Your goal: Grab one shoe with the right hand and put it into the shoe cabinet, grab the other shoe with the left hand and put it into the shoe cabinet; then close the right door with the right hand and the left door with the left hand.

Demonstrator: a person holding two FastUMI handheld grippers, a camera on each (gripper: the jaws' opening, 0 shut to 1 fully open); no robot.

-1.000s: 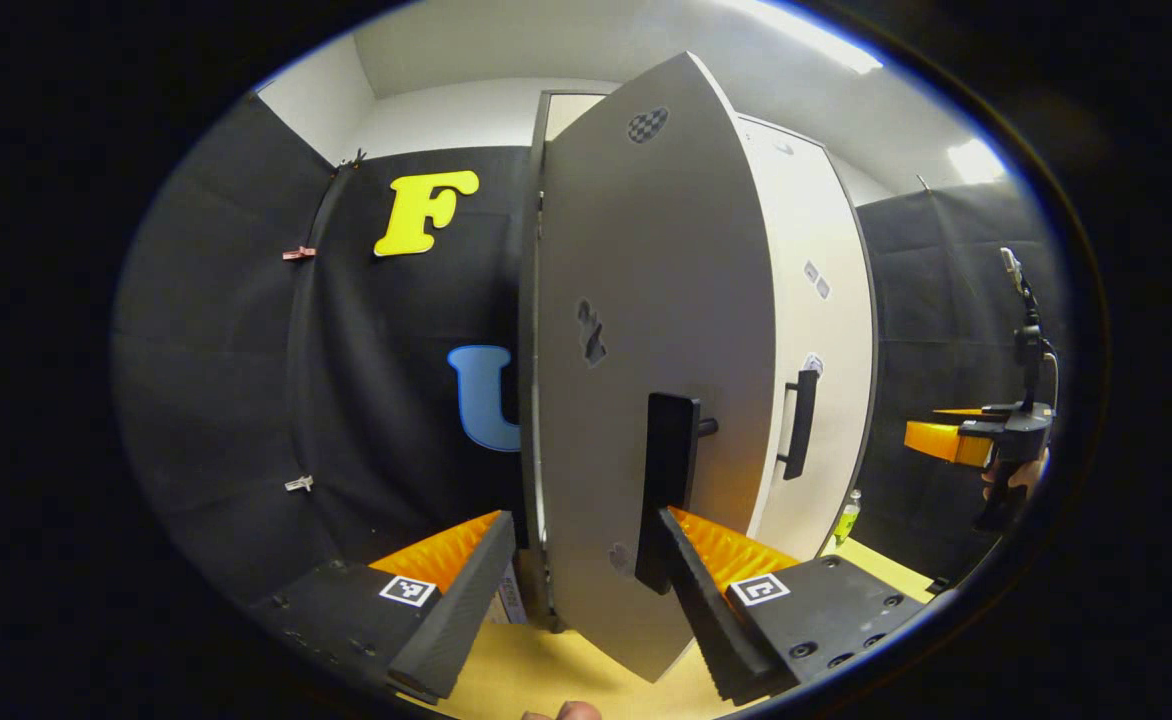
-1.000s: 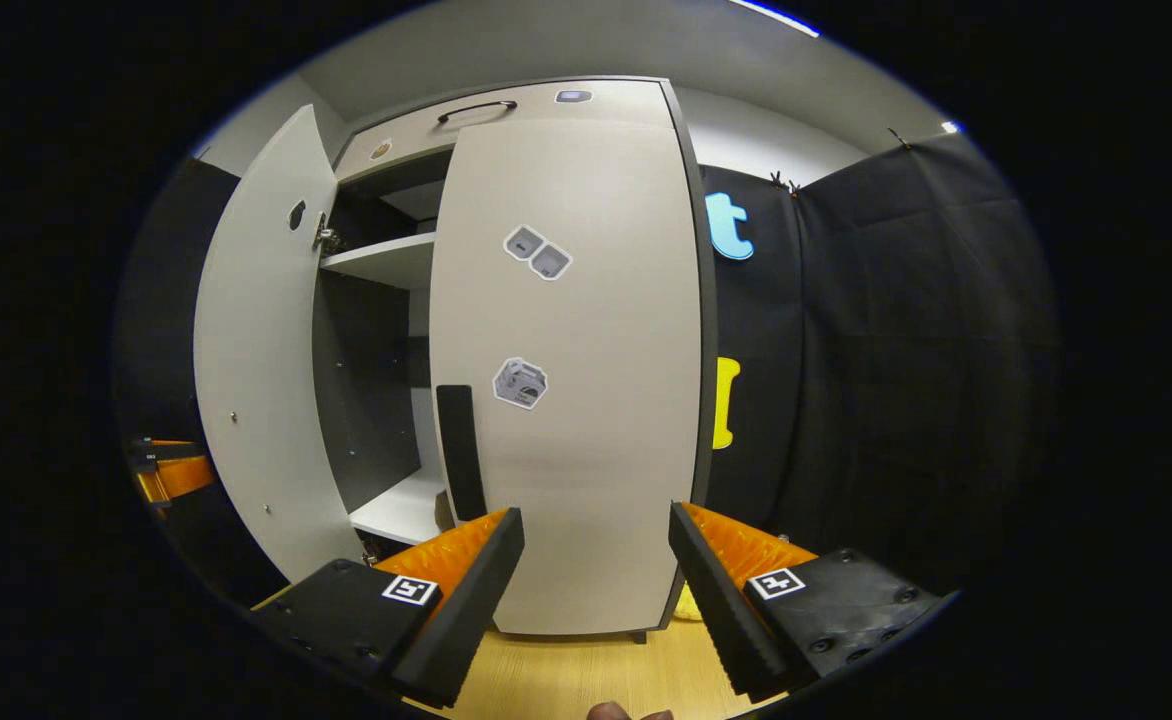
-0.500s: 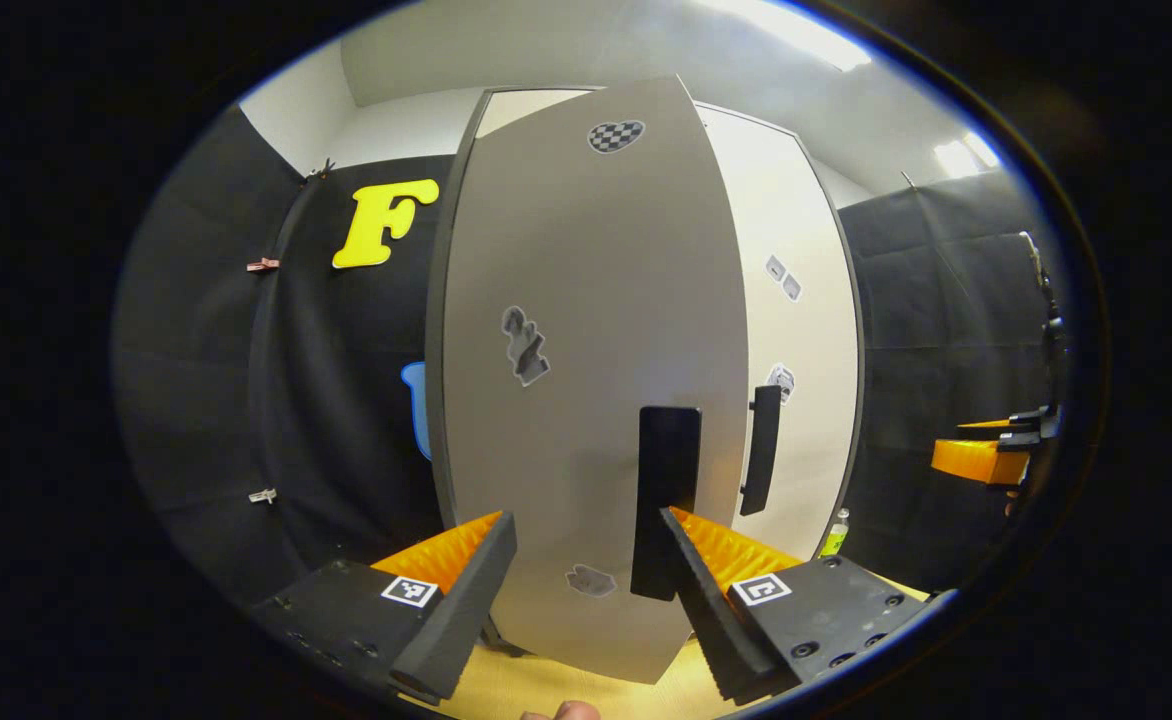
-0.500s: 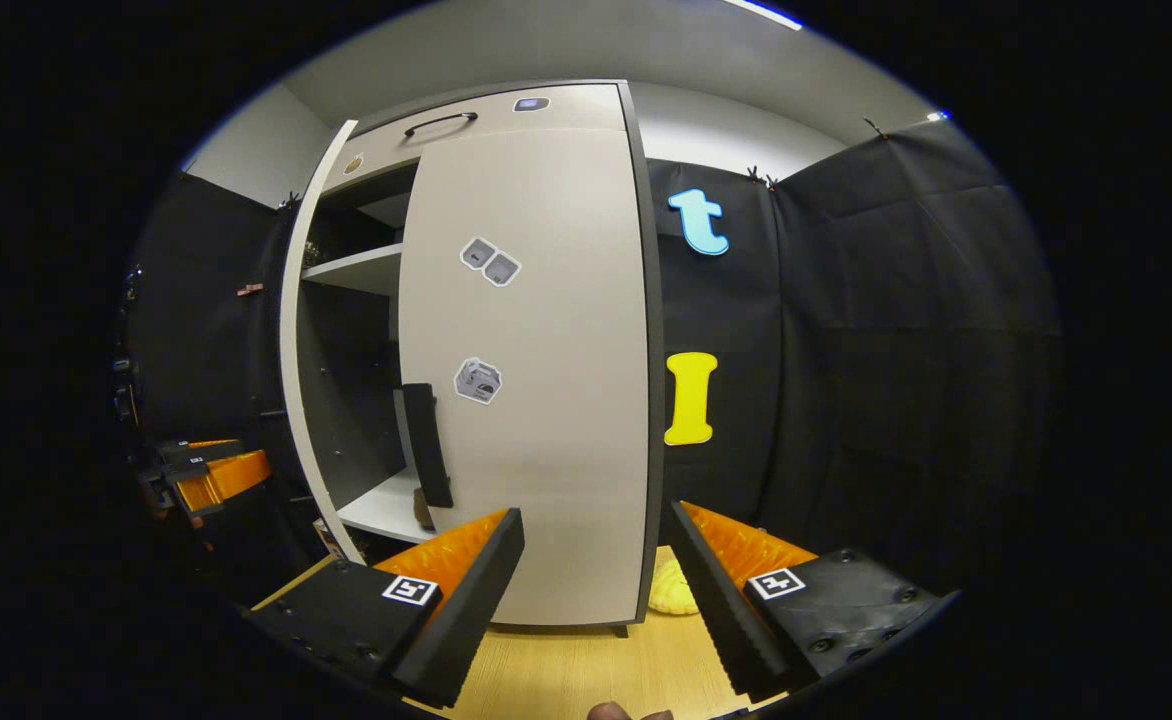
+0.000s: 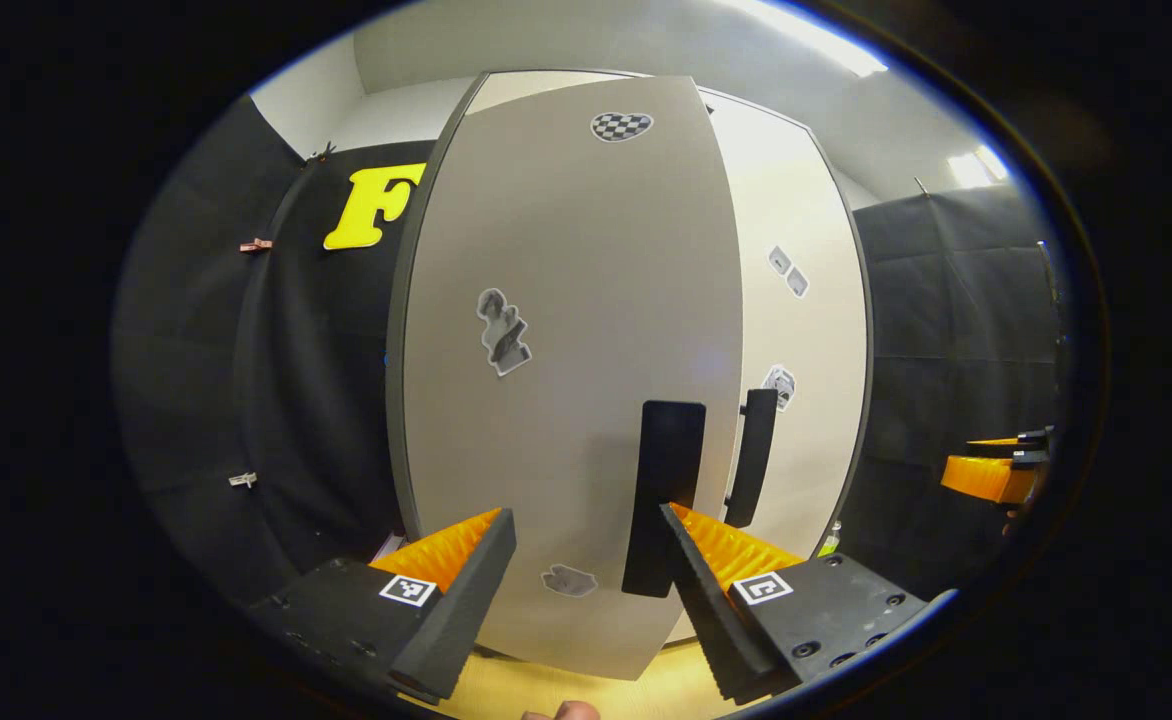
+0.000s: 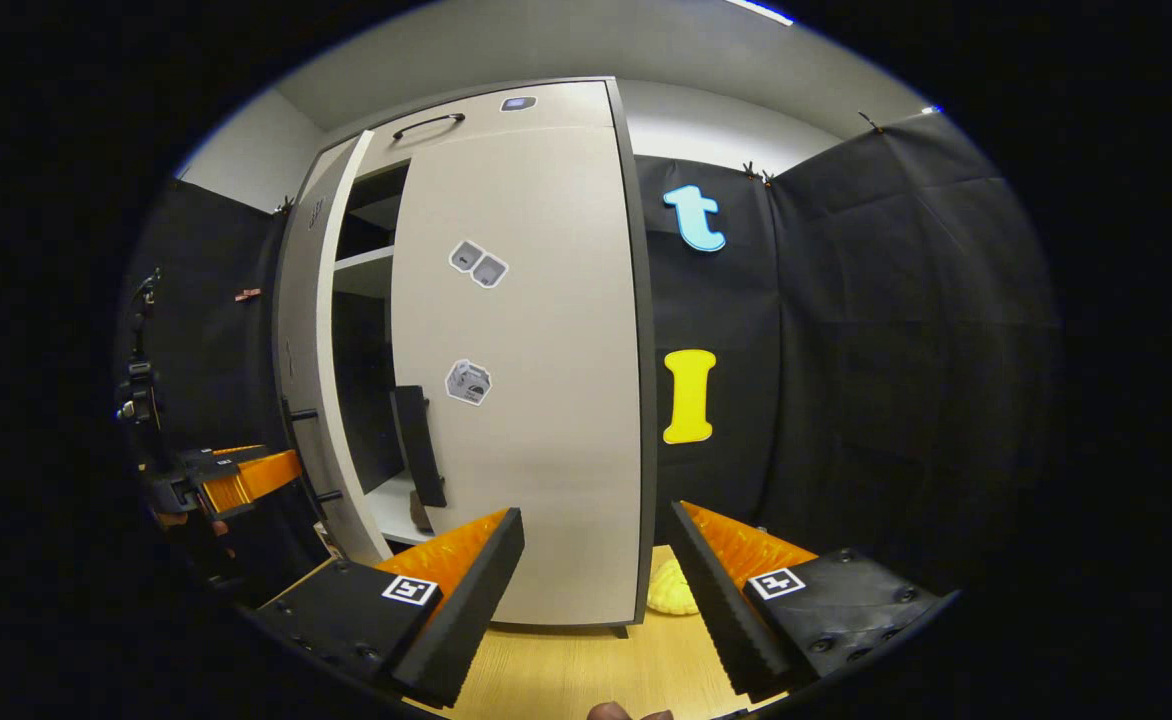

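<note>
left door almost shut, that's about all that's left

right door sits flush on the shoe cabinet, so that half looks done. left door is still ajar in the right gripper view, a dark sliver of shelf showing, with something small and brown on the bottom shelf, probably a shoe, can't tell for sure. left gripper has its fingers spread wide right at the door face, one beside the left handle, gripping nothing. right gripper is spread and empty too. pale wood floor, black cloth walls, a yellow lump by the cabinet foot.
</note>
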